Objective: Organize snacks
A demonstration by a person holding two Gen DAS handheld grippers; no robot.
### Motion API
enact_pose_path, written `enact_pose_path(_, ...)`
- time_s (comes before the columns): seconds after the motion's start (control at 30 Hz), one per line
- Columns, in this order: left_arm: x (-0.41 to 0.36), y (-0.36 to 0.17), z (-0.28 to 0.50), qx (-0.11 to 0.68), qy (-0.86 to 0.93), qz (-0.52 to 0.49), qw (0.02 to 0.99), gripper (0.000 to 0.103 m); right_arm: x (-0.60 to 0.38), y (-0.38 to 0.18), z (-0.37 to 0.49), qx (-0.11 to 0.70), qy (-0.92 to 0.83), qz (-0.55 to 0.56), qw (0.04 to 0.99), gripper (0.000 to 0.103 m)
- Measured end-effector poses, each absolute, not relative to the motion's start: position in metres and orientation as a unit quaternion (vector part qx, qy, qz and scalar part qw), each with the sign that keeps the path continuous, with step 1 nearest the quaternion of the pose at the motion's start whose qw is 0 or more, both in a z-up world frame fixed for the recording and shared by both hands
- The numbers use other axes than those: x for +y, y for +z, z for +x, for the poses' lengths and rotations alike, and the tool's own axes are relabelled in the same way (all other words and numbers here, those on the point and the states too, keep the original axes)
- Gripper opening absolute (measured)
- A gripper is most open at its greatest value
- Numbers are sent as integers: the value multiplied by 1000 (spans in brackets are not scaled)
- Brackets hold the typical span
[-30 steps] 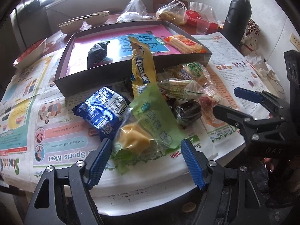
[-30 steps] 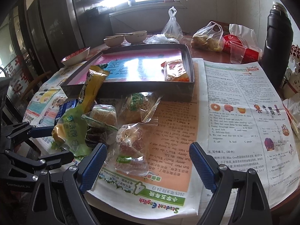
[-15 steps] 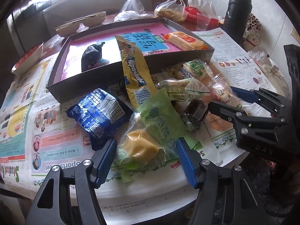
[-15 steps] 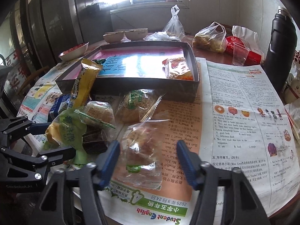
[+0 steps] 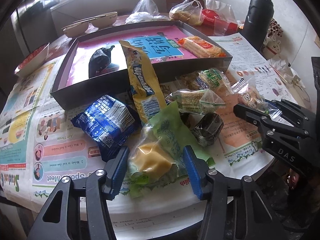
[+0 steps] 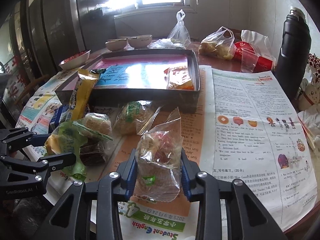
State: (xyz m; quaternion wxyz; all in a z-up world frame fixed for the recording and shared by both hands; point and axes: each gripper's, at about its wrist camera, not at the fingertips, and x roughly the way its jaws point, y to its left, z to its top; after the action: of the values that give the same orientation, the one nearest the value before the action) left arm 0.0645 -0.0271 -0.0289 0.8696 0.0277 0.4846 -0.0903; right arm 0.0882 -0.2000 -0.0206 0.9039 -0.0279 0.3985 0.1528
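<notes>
A pile of wrapped snacks lies on newspaper in front of a dark tray (image 5: 140, 78). My left gripper (image 5: 156, 166) has its blue pads on both sides of a green-wrapped yellow cake (image 5: 154, 158), closing on it. My right gripper (image 6: 159, 172) is shut on a clear-wrapped pastry (image 6: 160, 156); it also shows in the left wrist view (image 5: 254, 100). A blue packet (image 5: 108, 120), a yellow Alpenliebe bag (image 5: 142, 84) leaning on the tray edge, and a dark snack (image 5: 208, 128) lie nearby. The tray holds a black packet (image 5: 100, 60) and an orange cracker pack (image 5: 200, 47).
A black thermos (image 6: 294, 44) stands at the back right. Plastic bags (image 6: 218, 44), a plastic cup (image 6: 248, 60) and bowls (image 6: 128, 43) stand behind the tray (image 6: 148, 100). A dish of red items (image 6: 75, 59) sits at the left. The table edge is near both grippers.
Both grippers moved forward and narrowed. The right pads closed on the clear-wrapped pastry. The left pads came in around the green-wrapped cake.
</notes>
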Motion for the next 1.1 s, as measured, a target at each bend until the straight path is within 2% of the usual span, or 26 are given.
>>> enact_pose_path(0.3,-26,-24,63,483,-92,12,871,48,-209,-12,87,389,154,-15,908,38)
enact_pose_path(1.1,-17,9,50,460,-112,-23,881,43,-213,4,82,368,164,1,915,37)
